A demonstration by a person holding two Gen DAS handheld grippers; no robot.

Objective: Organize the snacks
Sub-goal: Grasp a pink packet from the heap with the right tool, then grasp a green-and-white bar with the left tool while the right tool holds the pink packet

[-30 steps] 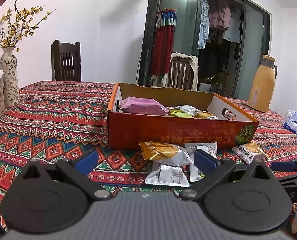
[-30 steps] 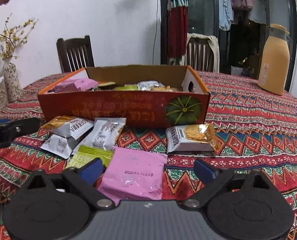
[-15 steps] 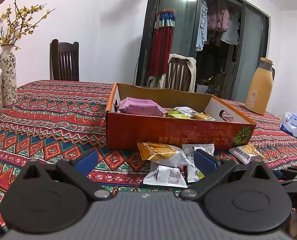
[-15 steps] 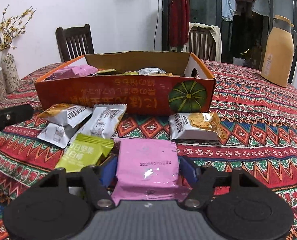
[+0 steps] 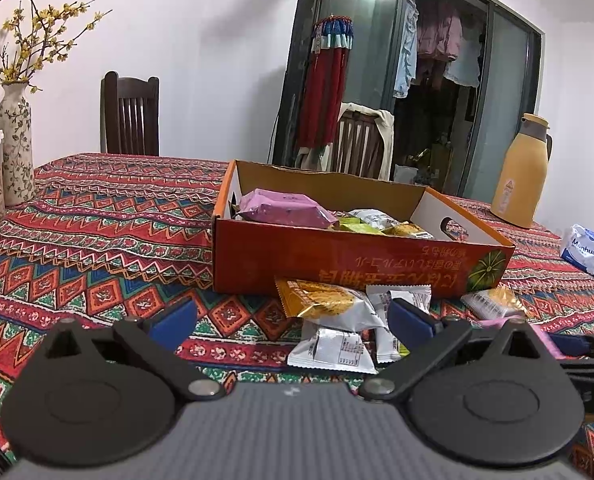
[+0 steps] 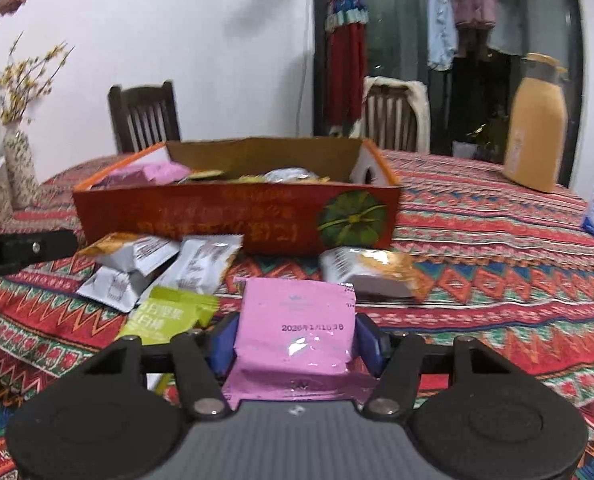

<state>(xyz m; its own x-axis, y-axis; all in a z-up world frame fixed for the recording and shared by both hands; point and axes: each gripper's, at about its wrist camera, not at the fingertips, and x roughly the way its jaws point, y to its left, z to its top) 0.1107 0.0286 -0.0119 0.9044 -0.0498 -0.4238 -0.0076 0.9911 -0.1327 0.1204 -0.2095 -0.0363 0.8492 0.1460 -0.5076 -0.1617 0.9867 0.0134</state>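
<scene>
Fingers [image 6: 233,345] closing on pink packet [image 6: 297,328] hide its lower edges; left fingers [image 5: 173,316] wide.

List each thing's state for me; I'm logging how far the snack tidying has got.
right gripper: jaws closing, pads against the pink packet
left gripper: open, empty
orange box: open-topped, part filled with snacks
loose packets: lying on the tablecloth before the box
yellow jug: upright, lid on

A pink snack packet [image 6: 295,330] with a printed date sits flat at 6 o'clock, clamped at both sides. The orange cardboard box [image 6: 237,222] at 12 o'clock stands open, holding assorted packets. White-and-orange packets [image 6: 145,252] and a green packet [image 6: 165,314] lie loose at 9 o'clock.
</scene>
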